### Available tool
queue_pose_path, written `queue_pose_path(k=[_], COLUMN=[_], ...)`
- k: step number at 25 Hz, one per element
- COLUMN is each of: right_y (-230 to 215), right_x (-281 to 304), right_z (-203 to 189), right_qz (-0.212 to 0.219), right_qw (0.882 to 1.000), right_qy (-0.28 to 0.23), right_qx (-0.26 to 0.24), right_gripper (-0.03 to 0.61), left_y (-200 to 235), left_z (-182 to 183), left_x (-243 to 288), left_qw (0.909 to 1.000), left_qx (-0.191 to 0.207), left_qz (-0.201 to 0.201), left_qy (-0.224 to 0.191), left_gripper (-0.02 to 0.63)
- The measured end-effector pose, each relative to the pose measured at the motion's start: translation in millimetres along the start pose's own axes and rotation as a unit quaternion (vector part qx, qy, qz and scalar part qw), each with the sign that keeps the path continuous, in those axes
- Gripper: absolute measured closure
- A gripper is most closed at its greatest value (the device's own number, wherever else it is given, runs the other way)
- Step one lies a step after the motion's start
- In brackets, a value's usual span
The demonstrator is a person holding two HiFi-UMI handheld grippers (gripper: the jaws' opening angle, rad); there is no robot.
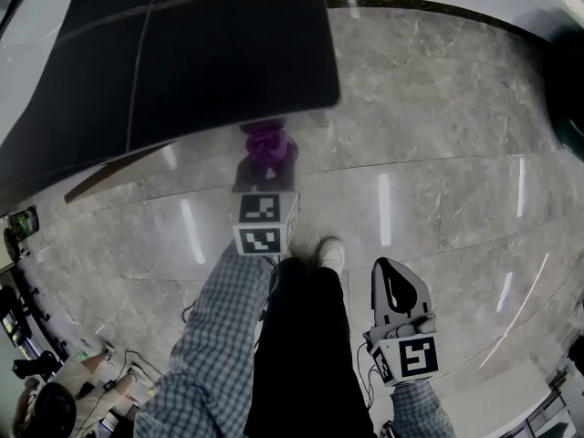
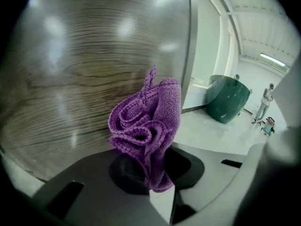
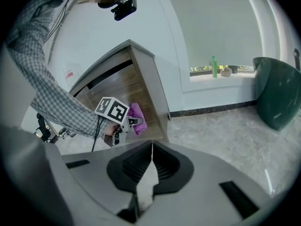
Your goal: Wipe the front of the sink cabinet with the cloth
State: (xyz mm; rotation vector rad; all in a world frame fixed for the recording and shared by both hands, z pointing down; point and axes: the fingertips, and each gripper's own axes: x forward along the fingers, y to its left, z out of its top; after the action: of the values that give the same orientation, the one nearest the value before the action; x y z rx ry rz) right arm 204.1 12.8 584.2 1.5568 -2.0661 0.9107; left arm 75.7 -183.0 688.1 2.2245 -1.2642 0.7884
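Left tool clenched on the purple cloth; the cloth is bunched in ruffles and sticks up out of the jaws. The cloth sits right at the wood-grain front of the cabinet, near its right edge; cannot tell whether it actually touches. From the right gripper view it is low on the front, near the corner.

Right tool clenched on nothing, jaws together, held low by the person's right side, well apart from the cabinet and pointing toward it.

Cabinet has a dark top, seen from above in the head view, and a pale side panel. It stands on a glossy grey stone floor with light streaks reflected in it. Checked sleeve reaches to the left tool; one white shoe on the floor. A dark green tub stands beyond the cabinet by a white wall. A green bottle stands on the sill.
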Motion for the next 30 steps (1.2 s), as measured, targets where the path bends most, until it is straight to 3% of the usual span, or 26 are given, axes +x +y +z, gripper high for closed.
queue_pose_path(k=[10, 16, 22, 30], right_y=[-31, -26, 3, 71], right_x=[-14, -16, -18, -46], right_z=[-3, 5, 33, 94], right_qz=[-0.022, -0.018, -0.001, 0.038], right_qw=[1.000, 1.000, 1.000, 0.998], right_qy=[-0.006, -0.009, -0.024, -0.030], right_qx=[0.013, 0.006, -0.008, -0.046], right_gripper=[0.560, 0.560, 0.560, 0.560], left_y=[-60, -82, -91, -55], left_z=[28, 31, 46, 96], left_x=[23, 6, -46, -165], left_qw=[0.9952, 0.9883, 0.9833, 0.9852], left_qx=[0.078, 0.116, 0.121, 0.105], left_qz=[-0.059, -0.097, -0.131, -0.115], left_qy=[-0.008, -0.016, -0.037, -0.071], left_gripper=[0.541, 0.541, 0.541, 0.541])
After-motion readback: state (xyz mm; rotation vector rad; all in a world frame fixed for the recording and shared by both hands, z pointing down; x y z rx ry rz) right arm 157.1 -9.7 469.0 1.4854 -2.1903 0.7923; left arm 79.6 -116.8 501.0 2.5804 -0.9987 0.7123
